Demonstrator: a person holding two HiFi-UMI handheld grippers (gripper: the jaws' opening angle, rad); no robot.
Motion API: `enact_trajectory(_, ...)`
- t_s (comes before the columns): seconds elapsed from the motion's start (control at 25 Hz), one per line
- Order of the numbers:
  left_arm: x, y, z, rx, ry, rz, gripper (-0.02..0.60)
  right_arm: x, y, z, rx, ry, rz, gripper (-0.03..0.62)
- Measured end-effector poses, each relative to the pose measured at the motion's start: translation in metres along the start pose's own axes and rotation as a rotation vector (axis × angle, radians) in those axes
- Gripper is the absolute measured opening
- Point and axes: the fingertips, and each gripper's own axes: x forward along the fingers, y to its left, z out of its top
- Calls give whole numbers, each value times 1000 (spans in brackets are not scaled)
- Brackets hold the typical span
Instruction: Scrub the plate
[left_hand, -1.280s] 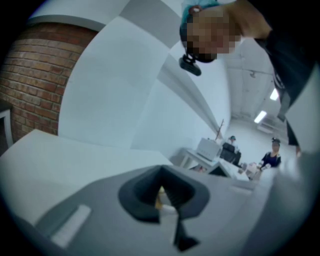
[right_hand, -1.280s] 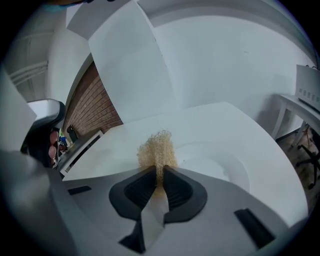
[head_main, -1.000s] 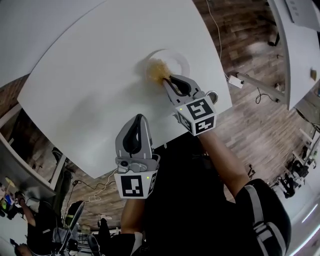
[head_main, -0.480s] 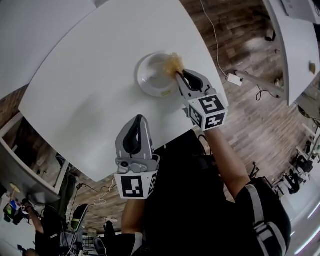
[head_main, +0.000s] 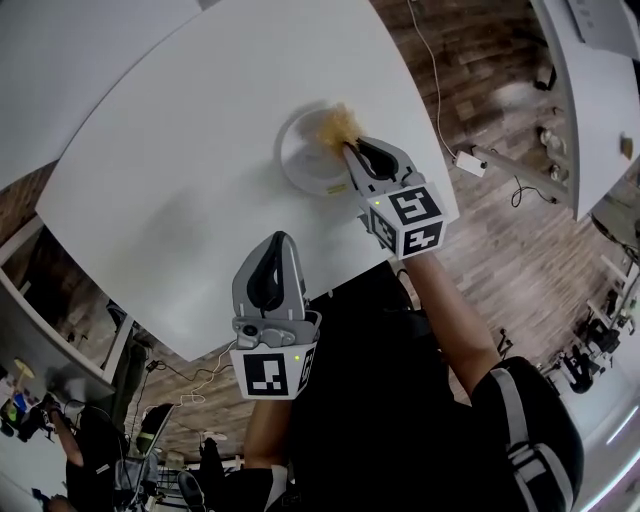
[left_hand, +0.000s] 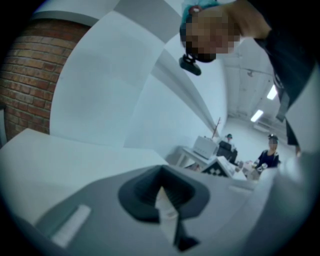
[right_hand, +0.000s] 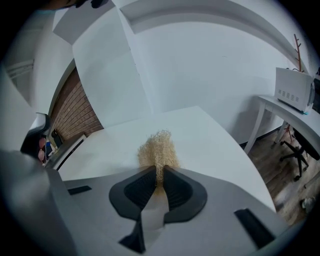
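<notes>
Compared to half a second back, the right gripper (head_main: 350, 150) has slid a bit left, so the straw-colored scrubber (head_main: 335, 127) it's clamped on is now over the plate (head_main: 298, 168), not its right rim. The plate sits far right on the white table (head_main: 180, 180). The scrubber's long axis runs out from the jaws, pointing far-left, probably touching the plate. The left gripper (head_main: 274, 240) has its jaws together on nothing, at the near table edge.

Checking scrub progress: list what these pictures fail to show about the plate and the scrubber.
Dirt on the round white plate: head view, too small, pale.
Where the tan fibrous scrubber meets the plate: right gripper view, scrubber and fingers cover it.
Plate's near-right rim: head view, right gripper hides it.
</notes>
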Motion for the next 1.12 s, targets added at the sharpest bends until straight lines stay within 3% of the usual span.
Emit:
enact_trajectory(0.6, -26, 27, 1, -10, -26, 74, 0, 29, 91, 5, -78, 16, 182, 40)
enact_trajectory(1.12, -20, 29, 6, -17, -28, 73, 0, 39, 77, 16, -71, 23, 162, 40)
